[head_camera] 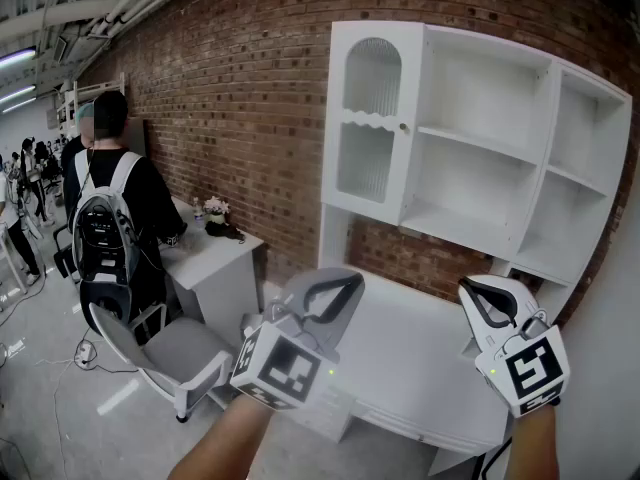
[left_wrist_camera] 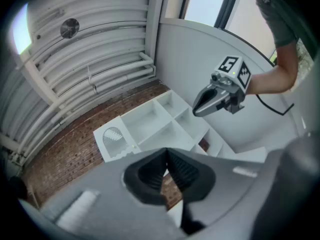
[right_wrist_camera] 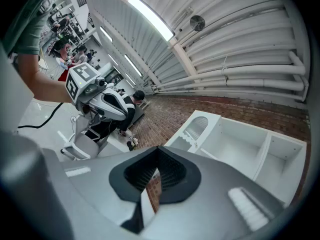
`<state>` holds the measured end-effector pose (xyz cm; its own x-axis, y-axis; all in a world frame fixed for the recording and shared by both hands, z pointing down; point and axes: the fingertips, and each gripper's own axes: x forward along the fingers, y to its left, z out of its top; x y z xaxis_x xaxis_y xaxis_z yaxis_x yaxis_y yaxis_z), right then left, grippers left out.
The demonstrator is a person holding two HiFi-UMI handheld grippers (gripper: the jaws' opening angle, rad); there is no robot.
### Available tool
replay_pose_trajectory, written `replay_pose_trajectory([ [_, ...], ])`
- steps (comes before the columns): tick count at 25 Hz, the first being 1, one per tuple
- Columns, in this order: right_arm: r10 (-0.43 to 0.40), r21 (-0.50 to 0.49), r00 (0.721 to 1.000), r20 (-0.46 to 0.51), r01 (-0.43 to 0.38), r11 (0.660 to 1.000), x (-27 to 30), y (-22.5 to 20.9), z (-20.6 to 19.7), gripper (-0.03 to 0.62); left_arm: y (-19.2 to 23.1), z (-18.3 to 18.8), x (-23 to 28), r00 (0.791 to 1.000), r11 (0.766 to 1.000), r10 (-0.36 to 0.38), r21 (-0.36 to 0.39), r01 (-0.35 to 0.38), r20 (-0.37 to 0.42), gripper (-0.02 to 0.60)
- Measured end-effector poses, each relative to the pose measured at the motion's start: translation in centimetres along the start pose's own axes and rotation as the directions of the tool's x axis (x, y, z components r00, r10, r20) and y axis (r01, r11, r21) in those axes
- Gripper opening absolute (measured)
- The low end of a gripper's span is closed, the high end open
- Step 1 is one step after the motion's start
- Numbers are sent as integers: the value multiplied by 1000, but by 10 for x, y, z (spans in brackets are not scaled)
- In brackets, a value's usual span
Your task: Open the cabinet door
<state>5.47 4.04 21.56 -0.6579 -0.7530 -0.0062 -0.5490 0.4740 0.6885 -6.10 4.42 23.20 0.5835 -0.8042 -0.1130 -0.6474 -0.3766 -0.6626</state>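
Observation:
The white cabinet door (head_camera: 370, 118), with an arched ribbed pane and a small knob (head_camera: 404, 126), stands closed at the left of a white hutch against the brick wall. It also shows in the left gripper view as the door (left_wrist_camera: 114, 138) and in the right gripper view as the door (right_wrist_camera: 196, 127). My left gripper (head_camera: 355, 280) is held well below and short of the door, shut and empty; its jaws meet at the tips (left_wrist_camera: 167, 153). My right gripper (head_camera: 470, 286) hovers to the right under the open shelves, also shut on nothing (right_wrist_camera: 158, 151).
Open shelves (head_camera: 480, 168) fill the hutch right of the door. A white desk top (head_camera: 420, 358) lies under both grippers. At the left stand a person with a backpack (head_camera: 110, 218), a grey chair (head_camera: 170, 353) and a small white table (head_camera: 225, 253) bearing flowers.

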Motion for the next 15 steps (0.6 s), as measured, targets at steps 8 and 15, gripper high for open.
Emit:
replay_pose_trajectory([
  [8, 11, -32, 1000, -27, -12, 999, 37, 16, -3, 6, 17, -32, -6, 1000, 1000, -9, -4, 9, -6, 0],
  [15, 9, 22, 1000, -24, -8, 1000, 48, 25, 12, 8, 32, -40, -18, 1000, 1000, 3, -23, -3, -2, 0],
])
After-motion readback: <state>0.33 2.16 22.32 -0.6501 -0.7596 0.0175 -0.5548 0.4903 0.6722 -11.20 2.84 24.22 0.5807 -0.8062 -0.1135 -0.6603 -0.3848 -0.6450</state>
